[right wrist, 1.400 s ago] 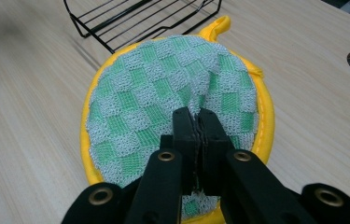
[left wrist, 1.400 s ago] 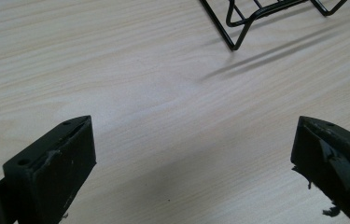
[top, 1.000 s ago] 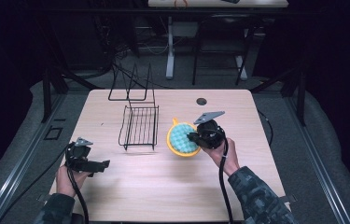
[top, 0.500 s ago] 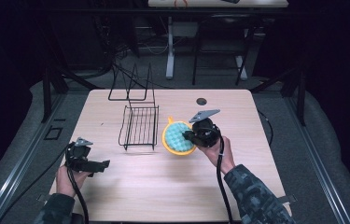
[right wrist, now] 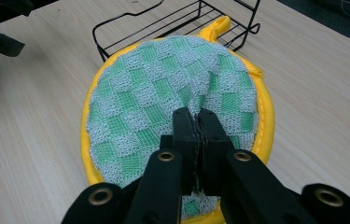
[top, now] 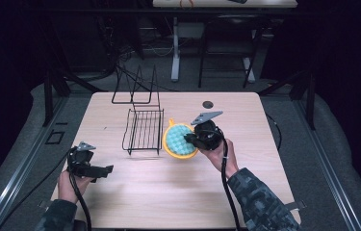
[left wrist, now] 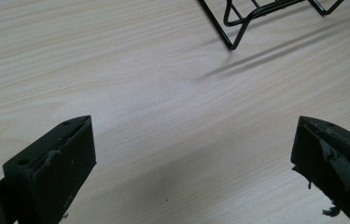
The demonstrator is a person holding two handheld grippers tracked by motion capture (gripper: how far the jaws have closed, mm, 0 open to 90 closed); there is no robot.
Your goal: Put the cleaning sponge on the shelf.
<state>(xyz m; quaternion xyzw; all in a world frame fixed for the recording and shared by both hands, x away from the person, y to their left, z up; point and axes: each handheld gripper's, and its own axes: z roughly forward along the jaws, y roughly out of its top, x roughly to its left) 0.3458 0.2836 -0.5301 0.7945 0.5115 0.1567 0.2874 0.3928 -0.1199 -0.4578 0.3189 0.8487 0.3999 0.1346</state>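
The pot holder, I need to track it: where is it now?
In the high view the pot holder lies mid-table, just right of the wire rack, pinched by the right gripper.

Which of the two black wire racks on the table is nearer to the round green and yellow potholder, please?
The low basket-shaped wire rack, lying right beside the potholder. The other, a taller upright wire frame, stands farther back near the table's far edge.

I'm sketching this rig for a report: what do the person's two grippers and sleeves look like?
Both are black. The left gripper has two blocky, scuffed black jaws; the right gripper has slim jaws on arms with brass-coloured rivets. Each carries a grey three-cornered plate on top and trails a black cable. The sleeves are a dark camouflage pattern.
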